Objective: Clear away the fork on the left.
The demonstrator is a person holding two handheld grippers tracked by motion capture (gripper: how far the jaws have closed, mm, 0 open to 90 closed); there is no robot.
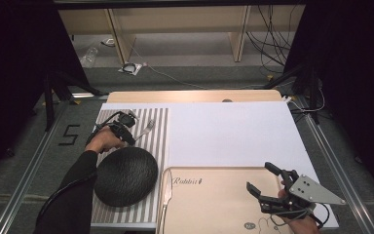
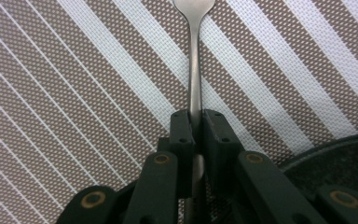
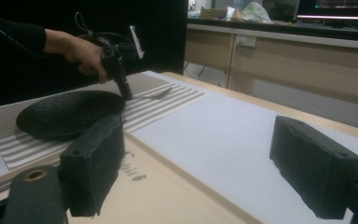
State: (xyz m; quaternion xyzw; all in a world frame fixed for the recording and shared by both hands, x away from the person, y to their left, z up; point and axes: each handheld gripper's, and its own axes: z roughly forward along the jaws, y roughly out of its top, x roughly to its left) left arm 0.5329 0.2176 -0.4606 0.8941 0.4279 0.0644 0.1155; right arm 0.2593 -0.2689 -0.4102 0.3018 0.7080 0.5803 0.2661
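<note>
The left tool [image 1: 126,131] is clamped down on the handle of a fork [image 1: 146,128], out on the striped placemat [image 1: 158,136] at the far left of the desk [image 1: 233,131] as seen from the high view. The fork lies flat on the stripes, its head pointing away toward the far right. Just nearer the person sits a black plate [image 1: 125,175], on the same mat, close to the tool. The right tool [image 1: 264,183] hovers over the beige tray [image 1: 214,204] at the near right, jaws spread wide with nothing between them. There's some utensil along the tray's left edge, too small to make out properly.

In the left gripper view, the two black jaws are pinched tight around the fork [image 2: 195,60] handle, which runs straight up from between them over the diagonal stripes of the placemat [image 2: 74,93]. The rim of the black plate [image 2: 340,158] pokes in at the lower right.

From the right gripper view, the jaws stand far apart, empty, with the white desk [image 3: 223,135] between them. Farther off, the person's hand [image 3: 81,51] holds the left tool [image 3: 125,91] tip-down on the mat right beside the black plate [image 3: 67,112], with the fork [image 3: 156,93] sticking out past it.
</note>
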